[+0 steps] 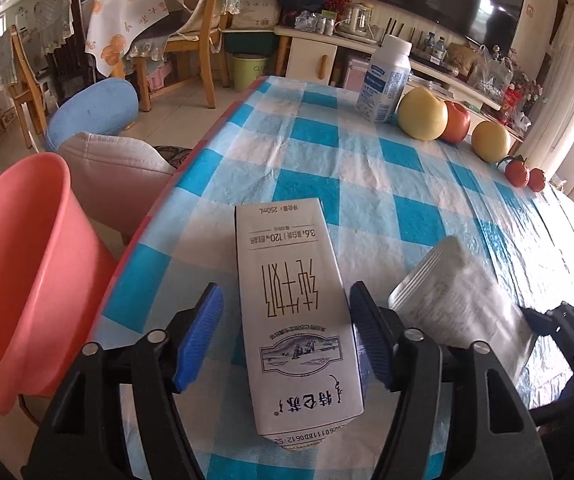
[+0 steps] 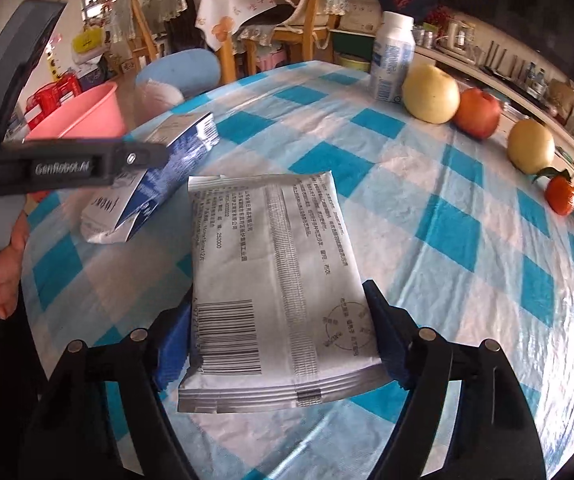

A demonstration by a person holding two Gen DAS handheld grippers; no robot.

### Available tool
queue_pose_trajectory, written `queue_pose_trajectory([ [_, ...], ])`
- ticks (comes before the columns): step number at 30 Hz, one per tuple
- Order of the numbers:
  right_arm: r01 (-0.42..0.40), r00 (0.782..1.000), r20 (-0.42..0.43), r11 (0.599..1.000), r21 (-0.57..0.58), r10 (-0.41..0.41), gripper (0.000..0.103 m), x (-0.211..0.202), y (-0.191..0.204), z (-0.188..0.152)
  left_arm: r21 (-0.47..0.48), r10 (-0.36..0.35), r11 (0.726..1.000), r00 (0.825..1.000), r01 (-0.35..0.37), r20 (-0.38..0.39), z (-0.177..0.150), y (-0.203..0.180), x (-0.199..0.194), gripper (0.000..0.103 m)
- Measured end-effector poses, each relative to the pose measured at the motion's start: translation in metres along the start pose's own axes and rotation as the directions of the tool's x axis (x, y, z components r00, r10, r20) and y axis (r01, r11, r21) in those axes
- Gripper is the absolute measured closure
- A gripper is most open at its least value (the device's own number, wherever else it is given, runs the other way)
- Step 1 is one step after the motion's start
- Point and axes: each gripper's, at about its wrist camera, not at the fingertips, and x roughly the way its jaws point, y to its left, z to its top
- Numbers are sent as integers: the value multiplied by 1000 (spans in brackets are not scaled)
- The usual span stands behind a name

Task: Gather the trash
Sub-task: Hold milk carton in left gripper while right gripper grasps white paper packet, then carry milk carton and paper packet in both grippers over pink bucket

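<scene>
Left gripper (image 1: 287,340) fingers spread, untouching, around white rectangular milk carton (image 1: 295,312) flat on checked worktop (image 1: 367,184). Right gripper (image 2: 277,348) fingers hugging silver foil pouch (image 2: 275,280); firmness unclear. Risk: slick foil slipping, carton skidding sideways.

The salmon-pink plastic bucket (image 1: 19,264) beside the table's left edge is cut off by the left wrist picture's left border, and its base is hidden behind the black claw body. In that same view the silver foil pouch (image 1: 459,300) is smeared by blur, so its print cannot be read, and its near end is hidden behind the claw's right finger. In the right wrist view, the left claw (image 2: 67,168) crosses over the white and blue milk carton (image 2: 159,184) and hides its upper face. The pouch's left edge covers most of the blue left pad (image 2: 173,344). The person's fingers (image 2: 1,276) are cut off at the left border.
</scene>
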Motion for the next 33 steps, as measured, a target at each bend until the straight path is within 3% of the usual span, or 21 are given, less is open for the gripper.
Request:
queue_pose_trajectory([
  [1, 12, 1000, 8, 1000, 11, -12, 25, -2, -3, 0, 4, 16, 1000, 1000, -16, -2, -1, 0, 2, 24],
  [6, 44, 999, 25, 999, 29, -45, 25, -8, -10, 0, 11, 17, 1000, 1000, -16, -25, -3, -1, 10, 23],
  [8, 52, 998, 29, 998, 30, -53, 25, -9, -10, -1, 24, 15, 1000, 999, -14, -38, -5, -5, 14, 29],
  [9, 54, 998, 28, 998, 33, -54, 25, -10, -10, -1, 28, 3, 1000, 999, -2, -47, -5, -6, 15, 39],
  [14, 67, 997, 28, 996, 55, -68, 25, -12, -12, -3, 24, -11, 1000, 999, 12, -46, -4, -7, 13, 45],
  [33, 100, 994, 39, 985, 138, -106, 25, -28, -3, 0, 2, -26, 1000, 995, 26, 100, 11, 9, -31, 47],
])
